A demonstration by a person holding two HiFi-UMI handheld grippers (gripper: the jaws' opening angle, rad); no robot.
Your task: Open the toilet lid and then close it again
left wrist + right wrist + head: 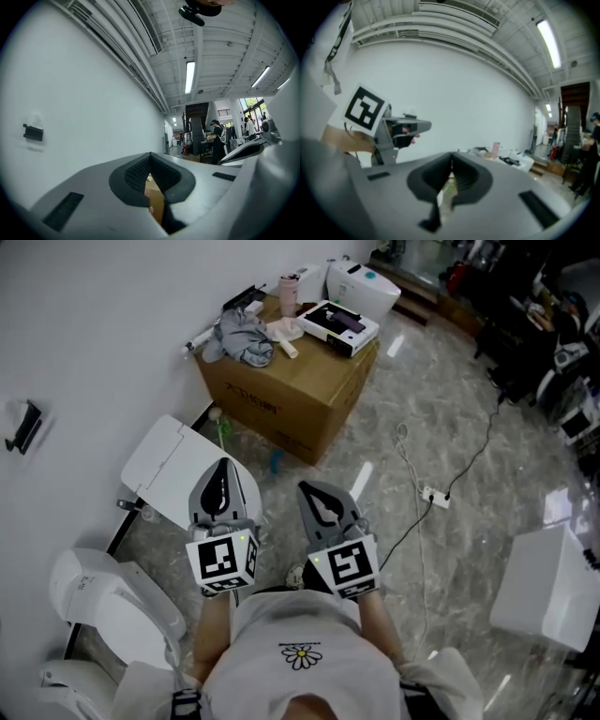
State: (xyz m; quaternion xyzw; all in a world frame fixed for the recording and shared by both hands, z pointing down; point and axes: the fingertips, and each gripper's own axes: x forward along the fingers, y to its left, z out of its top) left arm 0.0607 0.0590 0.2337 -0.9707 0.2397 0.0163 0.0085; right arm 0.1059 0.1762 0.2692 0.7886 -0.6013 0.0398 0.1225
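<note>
Close in to the person's chest, the left gripper [222, 474] and the right gripper [319, 495] are both pinched fully closed with nothing in them, and both point out across the floor. The toilet [117, 601] sits low to the left, off to the side of both tips. The left gripper is the nearer one, so I'd expect a leftward turn. Beyond stands a cardboard box [281, 395].
</note>
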